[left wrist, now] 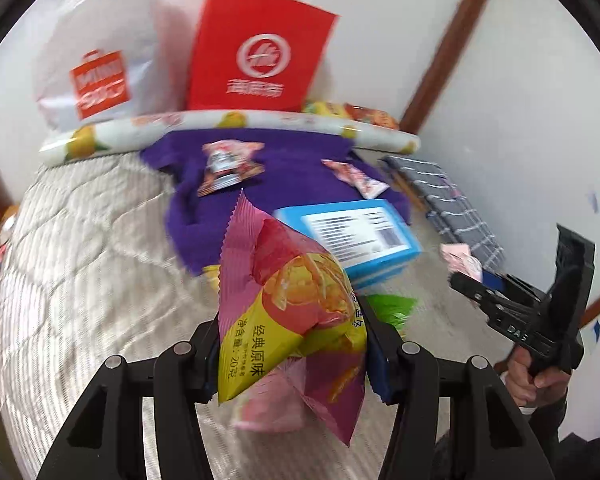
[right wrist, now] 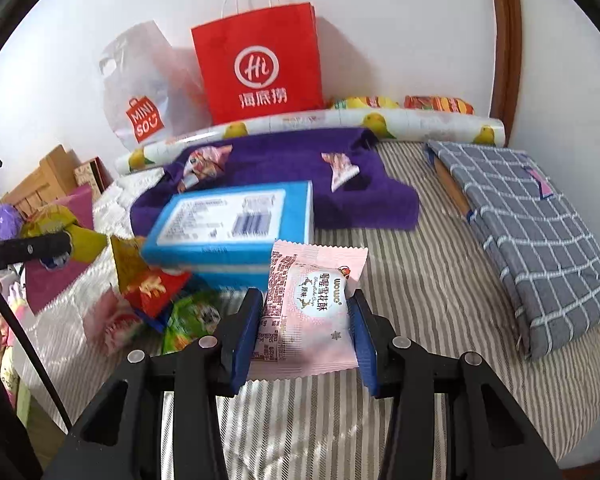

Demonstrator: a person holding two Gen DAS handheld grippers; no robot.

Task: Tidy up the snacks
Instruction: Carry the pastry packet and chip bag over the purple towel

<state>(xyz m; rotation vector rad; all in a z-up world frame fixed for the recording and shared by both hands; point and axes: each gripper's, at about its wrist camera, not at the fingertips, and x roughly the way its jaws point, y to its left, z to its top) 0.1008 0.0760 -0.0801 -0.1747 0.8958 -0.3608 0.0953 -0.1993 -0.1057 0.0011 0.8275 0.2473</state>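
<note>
While your left gripper (left wrist: 292, 354) has its jaws closed on a pink-and-yellow chip bag (left wrist: 288, 312), held clear of the bed (left wrist: 80, 264), your right gripper (right wrist: 306, 338) has its jaws pinched on a pale pink snack packet (right wrist: 312, 312), also lifted. Just beyond the right jaws sits a blue box (right wrist: 232, 224), partly on a purple towel (right wrist: 292, 156). Left of those jaws lie loose snack bags (right wrist: 152, 288). Far ahead, a red paper bag (right wrist: 260, 64) stands against the wall.

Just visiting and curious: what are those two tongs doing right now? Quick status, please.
Left tongs shut on chip bag. Right tongs shut on pink snack packet. More snacks beside blue box. Nothing blocking.
</note>
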